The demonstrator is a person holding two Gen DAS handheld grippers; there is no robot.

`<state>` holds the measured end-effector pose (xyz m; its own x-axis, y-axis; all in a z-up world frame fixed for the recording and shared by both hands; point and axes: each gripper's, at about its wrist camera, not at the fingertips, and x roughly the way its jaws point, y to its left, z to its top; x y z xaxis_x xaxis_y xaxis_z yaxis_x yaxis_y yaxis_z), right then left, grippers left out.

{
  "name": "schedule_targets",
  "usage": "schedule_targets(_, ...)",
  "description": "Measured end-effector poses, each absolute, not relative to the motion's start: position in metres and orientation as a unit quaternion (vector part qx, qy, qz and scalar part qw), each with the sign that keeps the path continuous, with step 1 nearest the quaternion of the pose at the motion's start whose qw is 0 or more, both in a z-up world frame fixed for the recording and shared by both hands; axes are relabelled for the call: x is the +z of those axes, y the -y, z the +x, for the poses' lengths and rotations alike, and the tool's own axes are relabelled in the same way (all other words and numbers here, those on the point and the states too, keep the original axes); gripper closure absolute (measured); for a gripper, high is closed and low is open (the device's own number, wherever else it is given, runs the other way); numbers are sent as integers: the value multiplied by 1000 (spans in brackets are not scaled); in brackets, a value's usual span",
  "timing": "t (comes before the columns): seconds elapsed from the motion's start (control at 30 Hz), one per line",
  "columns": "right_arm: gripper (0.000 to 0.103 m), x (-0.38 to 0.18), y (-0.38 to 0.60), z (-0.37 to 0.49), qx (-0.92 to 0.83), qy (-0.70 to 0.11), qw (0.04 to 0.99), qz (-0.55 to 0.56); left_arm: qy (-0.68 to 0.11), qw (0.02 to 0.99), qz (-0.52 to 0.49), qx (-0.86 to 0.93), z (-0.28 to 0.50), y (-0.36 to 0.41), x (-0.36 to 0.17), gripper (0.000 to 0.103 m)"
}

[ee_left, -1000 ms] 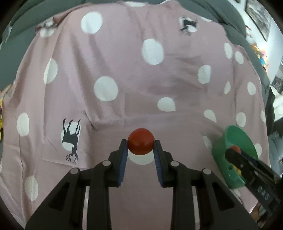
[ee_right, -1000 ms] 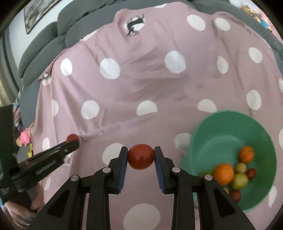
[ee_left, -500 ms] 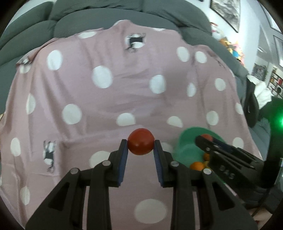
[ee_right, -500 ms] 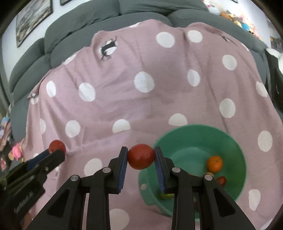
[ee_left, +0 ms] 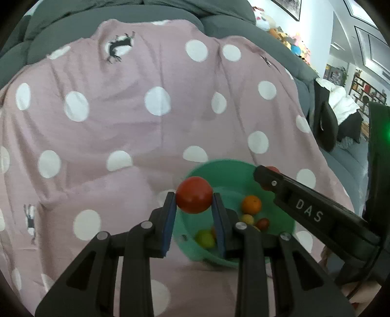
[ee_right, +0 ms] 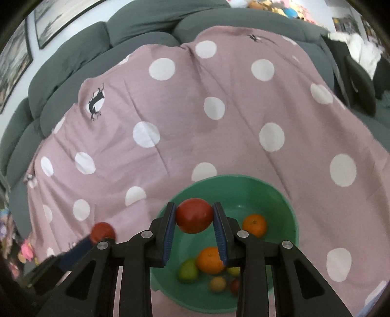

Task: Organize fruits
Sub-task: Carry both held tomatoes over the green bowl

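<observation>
Left gripper: clamped on a tomato, held above the bowl's near rim for dropping. Right gripper: clamped on a second tomato, directly over the bowl, beside oranges.

cloth: matt fabric | bowl: probably smooth plastic

Big pink polka-dot sheet with little black deer prints covers a grey sofa. Framed pictures hang at 10 o'clock in the right wrist view, and colourful plush toys sit around 1 o'clock in the left one.
</observation>
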<state>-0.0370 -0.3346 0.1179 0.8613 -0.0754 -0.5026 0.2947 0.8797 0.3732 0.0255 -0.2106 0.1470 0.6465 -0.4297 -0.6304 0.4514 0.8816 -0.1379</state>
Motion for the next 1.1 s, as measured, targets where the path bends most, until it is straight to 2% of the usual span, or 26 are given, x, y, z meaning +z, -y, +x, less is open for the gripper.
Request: schedule_targets(1.1,70,72,381,-23,-191,-339,894,222,-435,862,48,-258,41,271,89,73)
